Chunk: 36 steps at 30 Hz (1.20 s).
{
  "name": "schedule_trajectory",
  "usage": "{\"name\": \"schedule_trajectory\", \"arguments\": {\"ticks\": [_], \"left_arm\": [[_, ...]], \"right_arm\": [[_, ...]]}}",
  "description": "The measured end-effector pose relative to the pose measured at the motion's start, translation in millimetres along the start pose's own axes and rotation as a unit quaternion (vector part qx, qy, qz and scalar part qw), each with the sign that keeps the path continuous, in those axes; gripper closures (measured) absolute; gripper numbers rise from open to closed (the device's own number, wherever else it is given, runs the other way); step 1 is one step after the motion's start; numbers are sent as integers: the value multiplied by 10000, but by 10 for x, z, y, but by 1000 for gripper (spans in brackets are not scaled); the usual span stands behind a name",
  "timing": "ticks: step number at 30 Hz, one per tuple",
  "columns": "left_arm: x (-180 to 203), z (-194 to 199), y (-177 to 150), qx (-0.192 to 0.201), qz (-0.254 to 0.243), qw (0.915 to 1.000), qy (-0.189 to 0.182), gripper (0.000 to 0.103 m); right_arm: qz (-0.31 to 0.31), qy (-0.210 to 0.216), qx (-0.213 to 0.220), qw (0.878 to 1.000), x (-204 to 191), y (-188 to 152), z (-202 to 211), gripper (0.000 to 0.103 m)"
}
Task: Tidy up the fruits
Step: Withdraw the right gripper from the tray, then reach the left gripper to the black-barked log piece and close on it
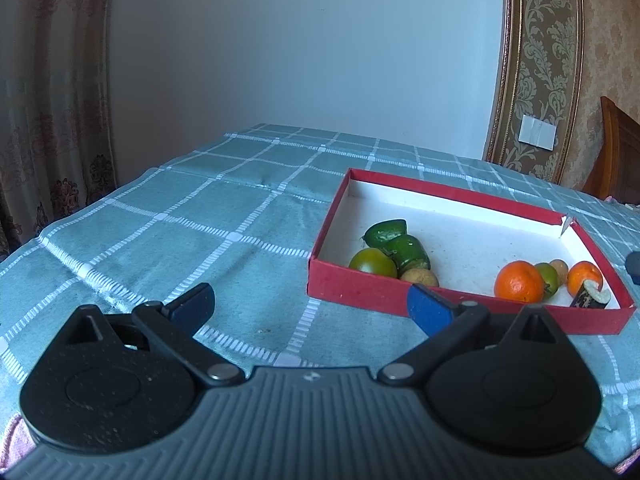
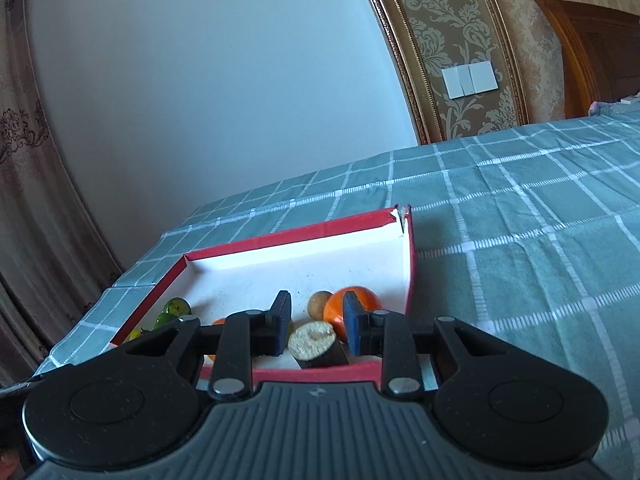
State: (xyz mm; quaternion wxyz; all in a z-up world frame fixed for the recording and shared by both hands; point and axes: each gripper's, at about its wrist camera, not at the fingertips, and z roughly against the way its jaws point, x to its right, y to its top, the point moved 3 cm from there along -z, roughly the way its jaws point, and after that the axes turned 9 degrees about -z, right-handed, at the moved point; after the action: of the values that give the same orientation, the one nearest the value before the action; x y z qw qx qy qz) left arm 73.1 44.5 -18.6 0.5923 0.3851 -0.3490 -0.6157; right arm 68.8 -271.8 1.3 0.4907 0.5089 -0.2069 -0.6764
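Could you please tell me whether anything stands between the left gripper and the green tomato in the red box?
Yes: the red box's near wall rises between the open left gripper, out over the tablecloth, and the green tomato just behind it. The fingers would likely have to come over the rim.

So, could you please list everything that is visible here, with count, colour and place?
box: one, red outside, white inside, on the tablecloth
oranges: two, orange, box's near right corner
round green fruits: two, green, one in each cluster
cut green pieces: two, dark green, left cluster
small round fruits: two, tan, one in each cluster
cylinder piece: one, dark with a pale end, near right corner
tablecloth: one, teal with white checks
wall switch: one, white, patterned wall
left gripper: black, blue pads, open, left of the box
right gripper: black, blue pads, nearly shut, cylinder piece showing between its fingers; grip unclear
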Motion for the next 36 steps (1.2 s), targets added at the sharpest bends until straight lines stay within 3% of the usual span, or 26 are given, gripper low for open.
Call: {"name": "schedule_trajectory", "arguments": {"ticks": [6,10,16,25,36], "left_arm": [[-4,10,2,36,-2,10000,-7,1],[10,42,7,135,-55,9999,-90,0],[248,203,59,325,-553,9977,-196,0],[978,496,29,567,-1722,9805,-756,0],[1332,268,-122,121,-2306,9697,-791,0]], "right_arm": [[-225,-173,84,9996,331,-205,169,76],[-777,-67,90,9969,543,-213,152,76],[-807,19,92,9967,561,-214,147,75],[-812,98,117,9966,561,-216,163,75],[-793,151,150,9966,556,-216,169,75]]}}
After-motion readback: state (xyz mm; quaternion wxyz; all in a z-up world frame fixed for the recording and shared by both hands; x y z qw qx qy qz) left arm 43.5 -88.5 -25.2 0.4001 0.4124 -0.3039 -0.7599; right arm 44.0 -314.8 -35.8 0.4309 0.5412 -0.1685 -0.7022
